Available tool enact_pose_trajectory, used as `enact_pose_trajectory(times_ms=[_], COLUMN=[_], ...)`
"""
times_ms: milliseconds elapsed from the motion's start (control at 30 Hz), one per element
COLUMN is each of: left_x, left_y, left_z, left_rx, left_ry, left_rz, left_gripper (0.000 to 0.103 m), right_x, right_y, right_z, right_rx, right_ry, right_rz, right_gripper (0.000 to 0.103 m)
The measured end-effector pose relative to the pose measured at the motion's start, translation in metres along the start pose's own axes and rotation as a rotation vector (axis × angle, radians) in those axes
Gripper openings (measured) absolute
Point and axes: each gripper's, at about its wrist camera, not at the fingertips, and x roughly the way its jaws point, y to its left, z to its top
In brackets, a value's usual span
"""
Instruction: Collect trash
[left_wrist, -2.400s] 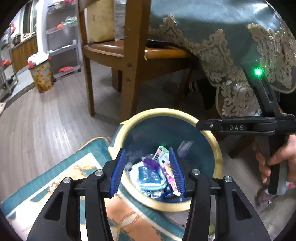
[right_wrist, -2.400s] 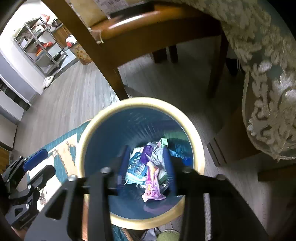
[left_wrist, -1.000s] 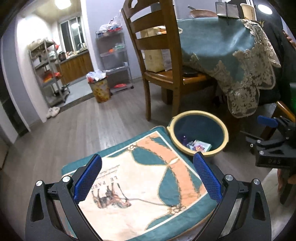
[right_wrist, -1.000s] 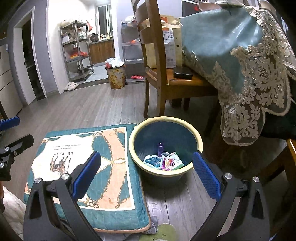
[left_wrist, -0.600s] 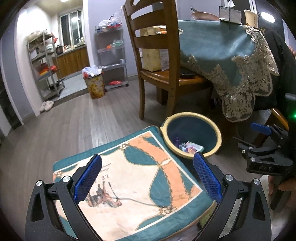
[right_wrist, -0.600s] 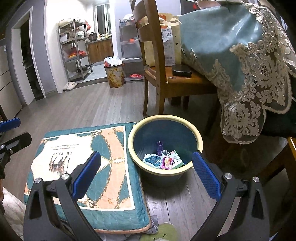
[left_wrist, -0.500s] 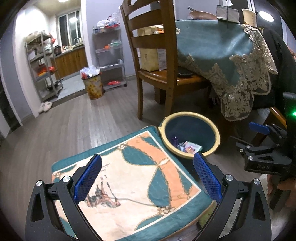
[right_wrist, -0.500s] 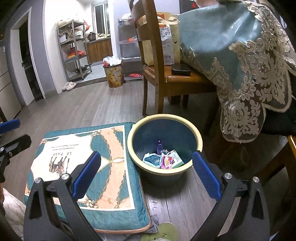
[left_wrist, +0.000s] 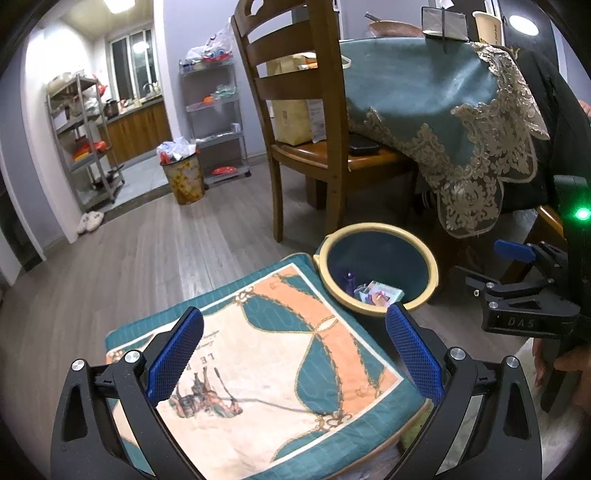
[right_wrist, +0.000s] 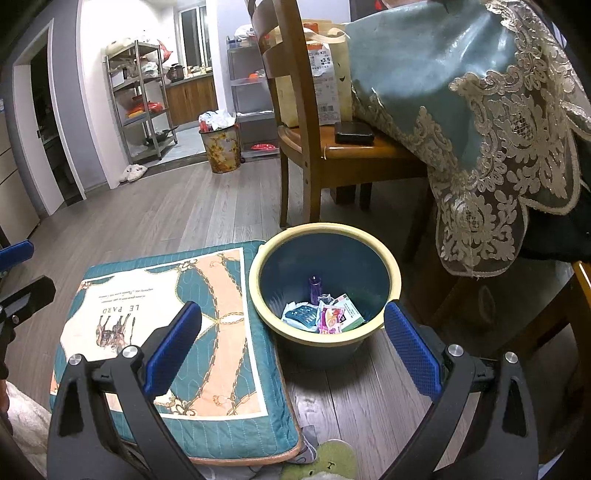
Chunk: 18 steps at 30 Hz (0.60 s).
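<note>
A round bin (left_wrist: 430, 266) (right_wrist: 393, 271) with a yellow rim and teal inside stands on the wood floor. Several wrappers (right_wrist: 325, 315) (left_wrist: 376, 293) and a small purple bottle (right_wrist: 314, 290) lie at its bottom. My left gripper (left_wrist: 295, 354) hovers open over a patterned cushion (left_wrist: 258, 350), with the bin ahead and to the right. My right gripper (right_wrist: 291, 347) is open too, held back from the bin, nothing between its blue pads. The right gripper (left_wrist: 517, 280) also shows at the left wrist view's right edge, held by a hand (left_wrist: 569, 363).
The teal and orange cushion (right_wrist: 155, 325) lies on the floor left of the bin. A wooden chair (right_wrist: 314, 122) and a table with a lace-edged teal cloth (right_wrist: 480, 110) stand behind it. A second, patterned bin (right_wrist: 221, 147) and metal shelves (right_wrist: 140, 99) are far back.
Both grippers have pulled up and away from the bin and opened wide. In the last half second the views barely shift.
</note>
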Motion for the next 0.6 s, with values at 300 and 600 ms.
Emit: enact_pose_trajectory(times_ms=[300,600], left_x=[-0.0013,-0.0024], left_y=[-0.0007,-0.001], left_z=[-0.0011,-0.0012], left_rx=[-0.001,-0.003], left_ry=[-0.004,-0.004], left_rz=[-0.003,-0.01], left_gripper=[0.098,0.098], right_x=[0.0008,0.0007], right_y=[-0.0011,-0.0005], right_z=[-0.0012,-0.0015], right_rx=[0.007,0.005], right_ry=[0.001,0.003], right_rz=[-0.004,-0.006], right_gripper=[0.097,0.097])
